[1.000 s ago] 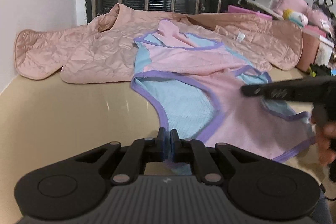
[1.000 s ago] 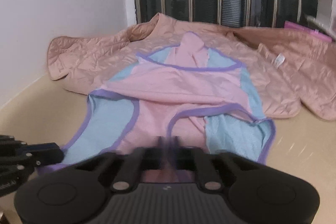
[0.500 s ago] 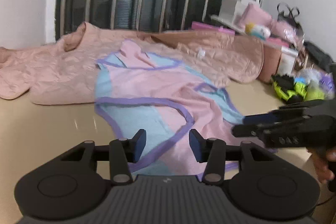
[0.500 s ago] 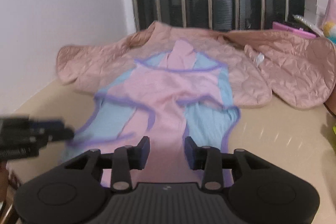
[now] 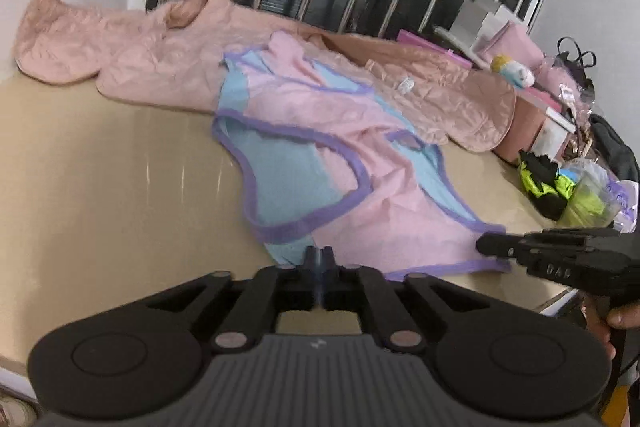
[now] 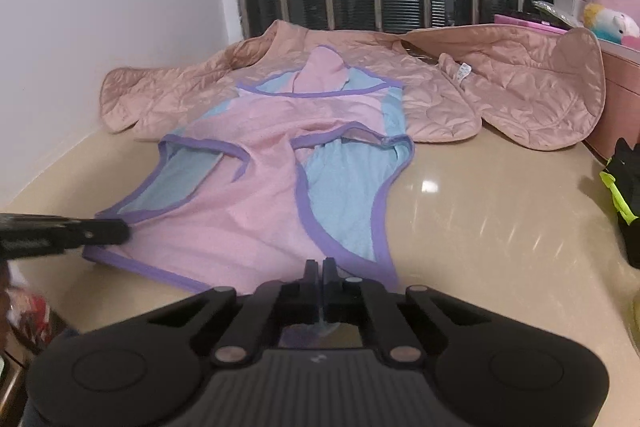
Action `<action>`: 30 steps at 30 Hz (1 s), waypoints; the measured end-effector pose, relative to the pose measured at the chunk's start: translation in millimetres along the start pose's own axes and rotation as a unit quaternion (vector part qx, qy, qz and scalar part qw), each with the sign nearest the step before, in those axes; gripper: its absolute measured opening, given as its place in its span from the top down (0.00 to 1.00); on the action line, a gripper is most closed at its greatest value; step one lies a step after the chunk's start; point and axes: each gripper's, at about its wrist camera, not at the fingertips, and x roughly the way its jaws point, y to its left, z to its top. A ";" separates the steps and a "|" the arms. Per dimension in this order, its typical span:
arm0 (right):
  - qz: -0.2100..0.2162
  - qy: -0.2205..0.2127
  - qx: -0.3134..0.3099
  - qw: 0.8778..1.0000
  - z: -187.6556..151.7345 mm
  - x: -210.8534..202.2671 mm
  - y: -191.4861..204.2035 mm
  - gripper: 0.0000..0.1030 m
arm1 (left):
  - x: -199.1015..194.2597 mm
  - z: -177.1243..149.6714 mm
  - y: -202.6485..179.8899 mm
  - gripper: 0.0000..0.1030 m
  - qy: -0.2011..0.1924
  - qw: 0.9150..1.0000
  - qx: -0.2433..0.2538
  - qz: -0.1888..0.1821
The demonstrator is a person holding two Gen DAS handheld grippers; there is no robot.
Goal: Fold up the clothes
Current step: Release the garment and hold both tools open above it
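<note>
We noted left claw (image 5: 319, 254) just closed, pinching the pink top's (image 5: 332, 147) blue hem at lower centre, right claw (image 6: 321, 269) likewise clamped on it, desk (image 5: 100, 167) beneath, quilted jacket (image 5: 140, 63) behind.

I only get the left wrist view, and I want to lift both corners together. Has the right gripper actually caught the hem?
Observer: Yes. In the right wrist view the right gripper is shut on the purple hem of the pink top, just below the blue side panel.
Operator: And where does my left one sit, seen from there?
Observer: The left gripper comes in from the left. Its tip is at the hem's opposite corner, and its jaws have just been closing with the hem between them.
</note>
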 end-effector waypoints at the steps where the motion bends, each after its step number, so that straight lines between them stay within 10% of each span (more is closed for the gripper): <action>1: -0.001 0.003 -0.008 1.000 -0.6 -2.3 2.2 0.98 | -4.7 4.7 -1.2 0.78 -0.010 1.000 0.003 0.004; 3: 0.000 0.002 -0.017 1.000 0.9 -6.7 6.6 0.94 | -4.0 20.3 -10.3 0.58 -0.041 0.998 0.047 0.005; 15: 0.001 -0.012 -0.007 1.000 9.9 15.6 12.4 0.86 | 72.5 24.5 -47.8 0.82 0.025 0.984 0.171 0.034; 17: -0.003 -0.019 -0.017 1.000 6.5 14.9 15.7 0.86 | 70.1 20.7 -49.1 0.96 0.023 0.984 0.172 0.030; 23: -0.006 -0.028 -0.029 0.999 2.9 13.4 18.9 0.86 | 57.5 18.9 -20.6 0.96 -0.002 0.999 0.042 0.027; 27: -0.004 -0.031 -0.026 0.999 1.8 12.4 18.3 0.86 | 52.5 12.8 -25.9 0.59 -0.017 0.995 0.076 0.058; 30: -0.006 -0.030 -0.032 0.999 2.2 13.1 19.3 0.86 | 38.5 13.0 -22.5 0.56 -0.037 0.991 0.106 0.073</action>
